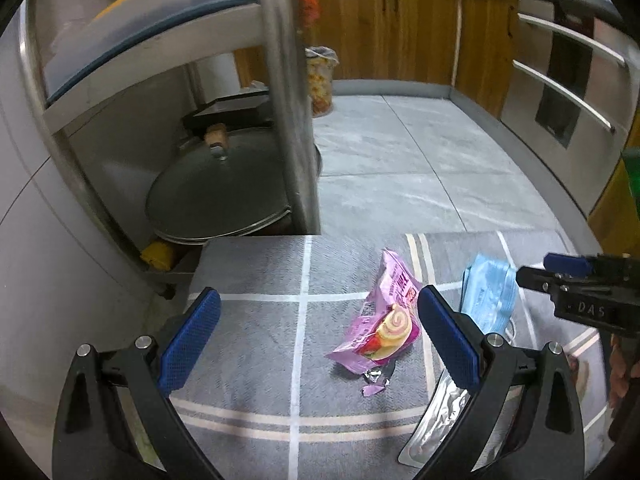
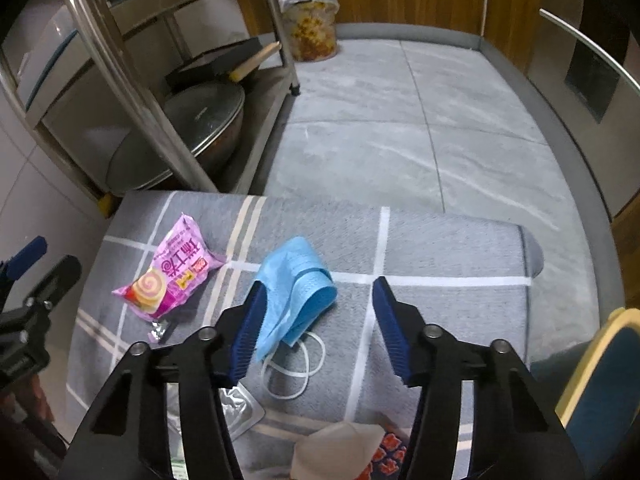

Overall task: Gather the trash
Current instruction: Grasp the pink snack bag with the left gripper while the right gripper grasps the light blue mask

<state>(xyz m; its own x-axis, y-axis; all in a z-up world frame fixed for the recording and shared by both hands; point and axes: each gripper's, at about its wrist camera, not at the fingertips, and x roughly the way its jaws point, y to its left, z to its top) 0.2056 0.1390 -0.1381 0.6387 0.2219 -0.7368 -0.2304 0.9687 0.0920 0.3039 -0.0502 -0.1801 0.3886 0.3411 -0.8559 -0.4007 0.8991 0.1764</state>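
Trash on grey mat: pink wrapper [image 1: 382, 316], blue mask [image 2: 294, 294] | my left gripper [image 1: 318, 336] spread over wrapper, right gripper [image 2: 318, 330] half-spread around mask, unpinched | I should lower squarely, pinch the middle.

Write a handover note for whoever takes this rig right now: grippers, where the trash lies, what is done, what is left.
Left gripper: open, empty, poised over the crumpled pink snack wrapper on the grey checked mat.
Right gripper: open, nothing gripped; the crumpled light-blue face mask lies between its fingers, its white ear loops trailing toward the camera.
Other trash on the mat: a small torn foil scrap beside the wrapper and a silver foil pouch at the near edge.
Done: nothing is picked up yet.
Left: grip the mask and the wrapper, then the foil pieces. A lined bin stands by the wooden cabinets, probably the drop point.
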